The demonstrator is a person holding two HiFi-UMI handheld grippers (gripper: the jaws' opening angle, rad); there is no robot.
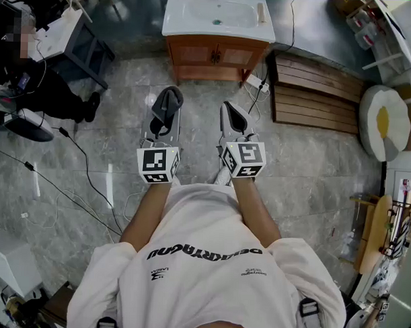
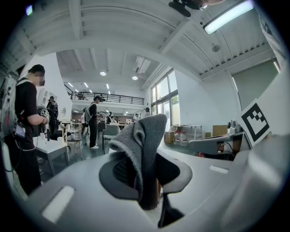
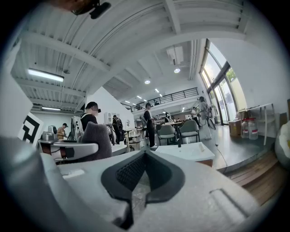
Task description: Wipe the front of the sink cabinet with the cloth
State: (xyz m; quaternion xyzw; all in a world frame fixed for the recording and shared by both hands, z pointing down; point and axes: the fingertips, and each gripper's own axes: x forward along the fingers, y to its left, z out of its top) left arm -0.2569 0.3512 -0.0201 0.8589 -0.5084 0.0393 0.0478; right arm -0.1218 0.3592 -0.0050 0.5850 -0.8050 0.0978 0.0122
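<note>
The sink cabinet point(image 1: 216, 56) is brown wood with two doors under a white basin point(image 1: 219, 16), and it stands on the floor ahead of me. A grey cloth point(image 1: 169, 100) is clamped in my left gripper point(image 1: 164, 113), about a step short of the cabinet front. In the left gripper view the cloth point(image 2: 141, 149) stands up folded between the jaws of that gripper point(image 2: 146, 177). My right gripper point(image 1: 233, 110) is shut with nothing in it, level with the left one. The right gripper view shows its jaws point(image 3: 139, 177) closed, with the basin point(image 3: 186, 152) beyond.
A power strip and cable point(image 1: 257, 83) lie by the cabinet's right foot. Wooden slats point(image 1: 315, 95) lie to its right, with a round white cushion point(image 1: 385, 122) further right. Cables point(image 1: 84, 169) trail over the grey floor. A seated person point(image 1: 33, 80) is at the left.
</note>
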